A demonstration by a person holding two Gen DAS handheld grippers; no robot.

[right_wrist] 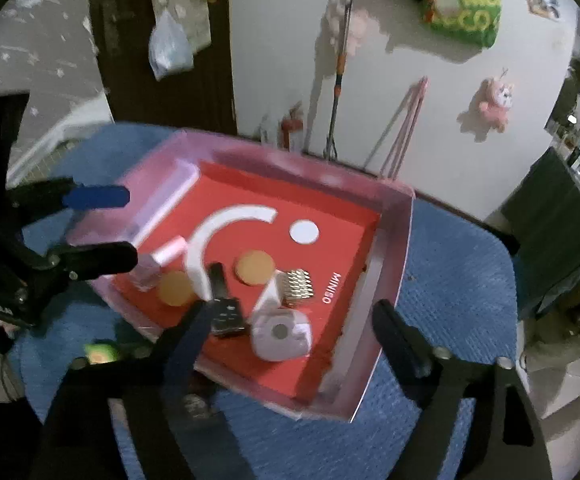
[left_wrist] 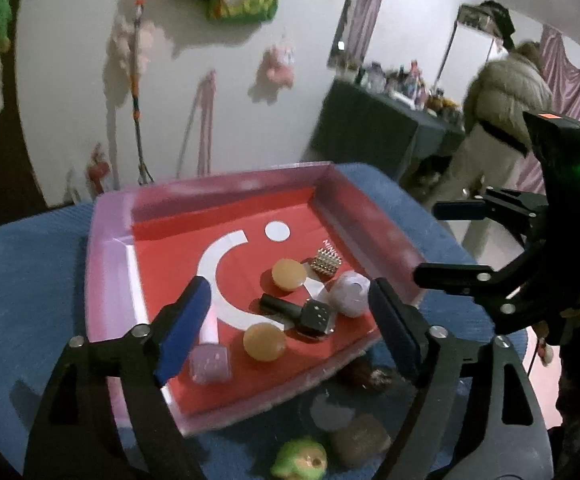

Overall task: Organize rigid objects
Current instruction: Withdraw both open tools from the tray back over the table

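Blurred brown lumps [left_wrist: 360, 442] beside red tray [left_wrist: 108, 264], green toy [left_wrist: 300, 462] cut off

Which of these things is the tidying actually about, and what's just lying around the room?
Part of the job: red tray, two orange discs, black bottle, pink bottle, green toy.

Just around: pink plush, green bag, mop.

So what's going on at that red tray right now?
Left gripper and right gripper open, empty. Seven pieces in red tray. Green toy outside it.
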